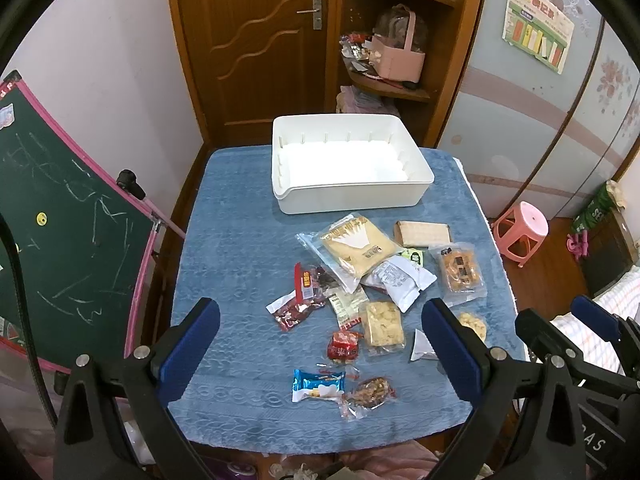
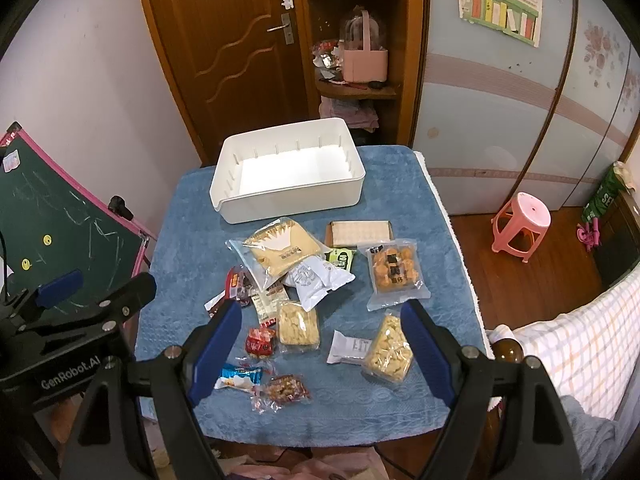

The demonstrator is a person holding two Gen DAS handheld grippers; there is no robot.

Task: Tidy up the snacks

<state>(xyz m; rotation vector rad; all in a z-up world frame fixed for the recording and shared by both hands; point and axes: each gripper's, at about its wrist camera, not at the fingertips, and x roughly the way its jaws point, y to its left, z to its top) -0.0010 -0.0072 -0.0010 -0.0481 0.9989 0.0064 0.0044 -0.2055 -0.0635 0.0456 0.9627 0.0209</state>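
A white plastic bin (image 1: 352, 200), with ribbed inner walls and nothing inside, is placed at the far end of the blue towel (image 1: 232, 240). The wrapped snacks (image 2: 320, 292) are scattered just in front of it: clear, white, red and blue packets, some overlapping. The left gripper (image 1: 320, 354) and the right gripper (image 2: 320, 354) are held wide apart above them, gripping nothing.
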